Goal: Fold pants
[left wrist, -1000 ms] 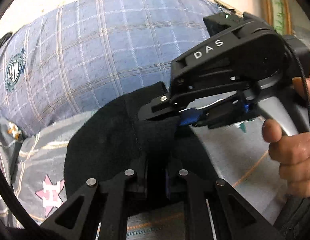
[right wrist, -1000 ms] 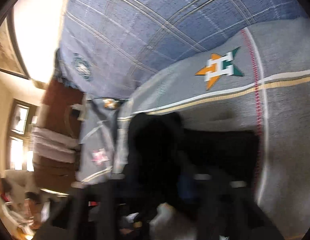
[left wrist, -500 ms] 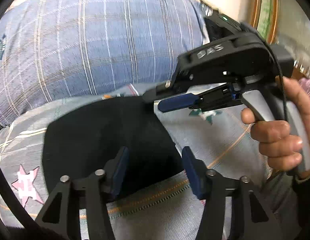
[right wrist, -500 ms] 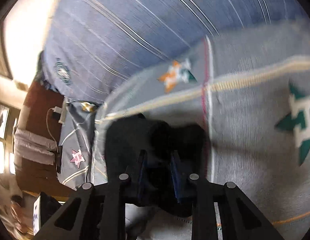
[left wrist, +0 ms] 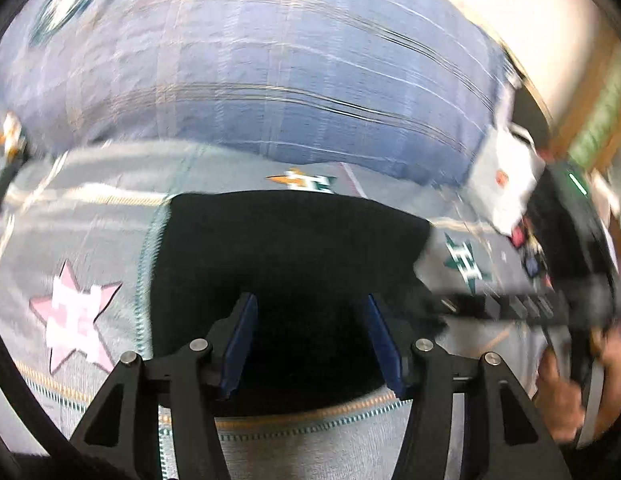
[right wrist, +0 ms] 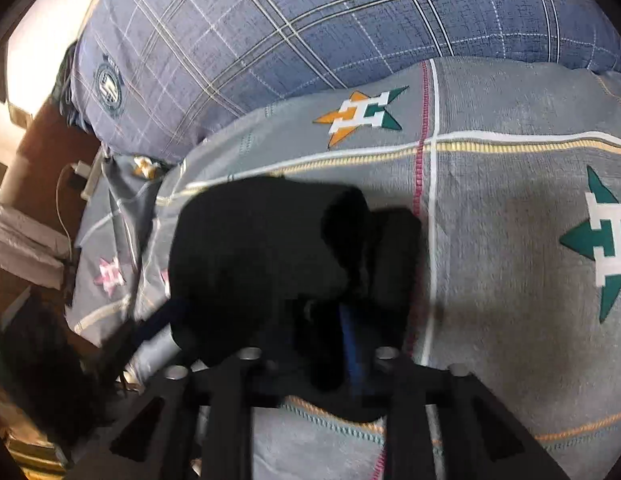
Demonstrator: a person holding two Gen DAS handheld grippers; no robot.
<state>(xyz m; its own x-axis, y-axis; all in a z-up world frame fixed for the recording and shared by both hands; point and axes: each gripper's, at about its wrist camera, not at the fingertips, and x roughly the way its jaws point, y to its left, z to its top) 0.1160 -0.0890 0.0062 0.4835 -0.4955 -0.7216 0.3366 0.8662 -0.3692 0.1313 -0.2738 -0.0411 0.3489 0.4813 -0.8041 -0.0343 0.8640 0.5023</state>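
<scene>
The black pants [left wrist: 286, 256] lie as a folded dark bundle on the grey bedspread [left wrist: 90, 216]. My left gripper [left wrist: 310, 340] is open and empty, its blue pads either side of the pants' near edge. My right gripper [right wrist: 334, 344] is shut on a lifted fold of the black pants [right wrist: 262, 256], which drapes over its fingers and hides them. The right gripper [left wrist: 510, 304] also shows blurred at the right of the left wrist view, held by a hand.
A blue plaid pillow [right wrist: 310, 28] lies behind the pants. The bedspread [right wrist: 510, 208] carries star emblems. The bed's edge, a wooden headboard and a cable [right wrist: 66, 184] are on the left of the right wrist view. A wall [left wrist: 510, 20] is behind.
My left gripper let go of the pants, opened and drew back. My right gripper stayed shut on the cloth and moved right and nearer, pulling the fold with it.
</scene>
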